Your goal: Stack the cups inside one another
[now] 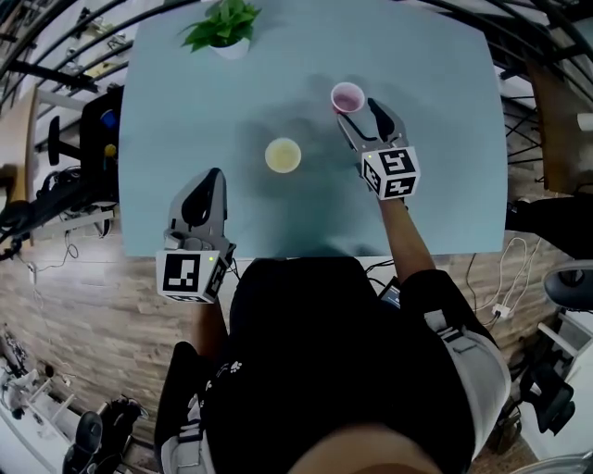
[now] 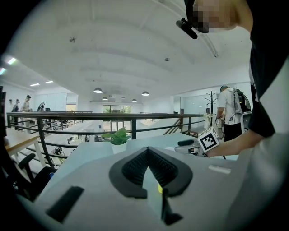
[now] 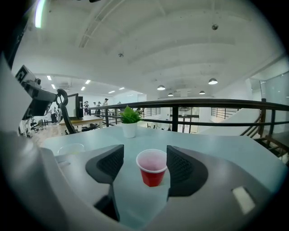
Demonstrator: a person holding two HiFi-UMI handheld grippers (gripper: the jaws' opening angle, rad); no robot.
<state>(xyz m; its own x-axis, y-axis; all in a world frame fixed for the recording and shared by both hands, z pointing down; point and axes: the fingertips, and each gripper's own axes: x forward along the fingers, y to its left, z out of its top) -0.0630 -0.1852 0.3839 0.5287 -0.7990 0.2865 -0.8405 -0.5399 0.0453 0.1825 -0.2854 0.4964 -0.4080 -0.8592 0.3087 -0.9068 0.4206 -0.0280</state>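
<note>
Right tool: spread, red cup just ahead, untouched. Left tool: pressed together, at the counter's near edge. Step, likely: grasp approach. Next: pinch the cup, nest it with the yellow cup.

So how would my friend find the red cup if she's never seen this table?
Look at the pale blue table, with a plant at its far edge. The red cup stands on the right side, just ahead of the open right gripper. Its only neighbour is the yellow cup, which stands nearer the middle with no gripper close to it.
</note>
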